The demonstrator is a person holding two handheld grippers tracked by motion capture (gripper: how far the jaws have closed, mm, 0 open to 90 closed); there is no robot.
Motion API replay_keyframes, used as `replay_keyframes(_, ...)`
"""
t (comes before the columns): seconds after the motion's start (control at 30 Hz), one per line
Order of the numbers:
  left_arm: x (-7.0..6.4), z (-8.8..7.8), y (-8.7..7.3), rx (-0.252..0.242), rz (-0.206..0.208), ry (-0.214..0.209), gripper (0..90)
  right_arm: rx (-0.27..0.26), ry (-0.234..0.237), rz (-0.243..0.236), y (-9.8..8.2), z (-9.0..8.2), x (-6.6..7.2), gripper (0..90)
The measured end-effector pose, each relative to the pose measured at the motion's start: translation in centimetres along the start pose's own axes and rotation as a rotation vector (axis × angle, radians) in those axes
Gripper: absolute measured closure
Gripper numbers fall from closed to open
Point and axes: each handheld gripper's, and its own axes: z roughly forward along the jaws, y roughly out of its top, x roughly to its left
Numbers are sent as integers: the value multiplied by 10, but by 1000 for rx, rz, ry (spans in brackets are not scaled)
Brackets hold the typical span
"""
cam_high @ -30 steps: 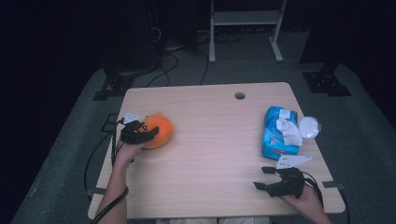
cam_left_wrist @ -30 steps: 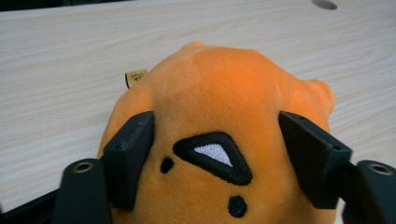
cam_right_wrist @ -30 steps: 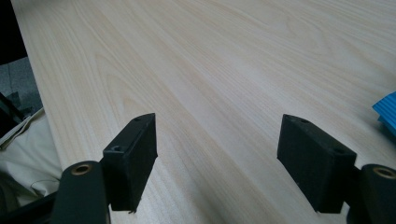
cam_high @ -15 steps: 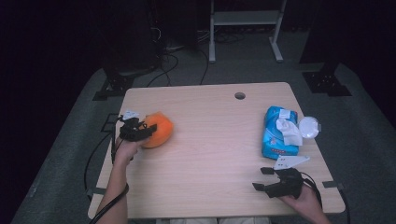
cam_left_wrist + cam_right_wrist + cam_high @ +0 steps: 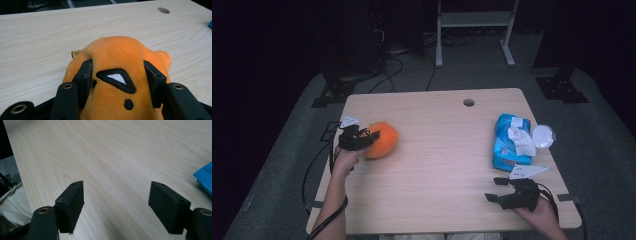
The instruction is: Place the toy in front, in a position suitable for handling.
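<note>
An orange plush toy [image 5: 117, 82] with black-and-white markings, black jaws, a blue-and-white wipes pack [image 5: 511, 142], a pale woodgrain table [image 5: 442, 165].

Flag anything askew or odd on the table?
Only the blue wipes pack: its lid flap is open and a white wipe hangs out crumpled. The orange plush toy in the left gripper looks intact.

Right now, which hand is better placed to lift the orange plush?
Left. The left tongs have just closed on the orange plush, pads pressing into both its sides. The right tongs stand open over bare table at the opposite edge, beside the blue pack.
</note>
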Motion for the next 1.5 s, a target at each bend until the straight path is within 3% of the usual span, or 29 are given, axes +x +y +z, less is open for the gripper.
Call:
replay_keyframes(0.17,0,-5,3,-39,-21,-20,510,3,-2,4,0,1,-1,274)
replay_keyframes(0.4,-17,-14,17,-87,25,-65,511,0,-5,5,0,0,-1,274)
replay_keyframes(0.73,-60,-19,42,-160,116,-161,511,-15,-13,10,0,-4,-2,274)
replay_keyframes(0.97,-95,-19,52,-183,179,-230,510,-28,-27,16,-1,-9,-6,274)
replay_keyframes(1.3,-135,-13,52,-178,244,-309,510,-33,-35,23,-2,-12,-7,274)
replay_keyframes(1.5,-159,-7,45,-147,300,-344,510,-34,-45,32,-2,-13,-9,275)
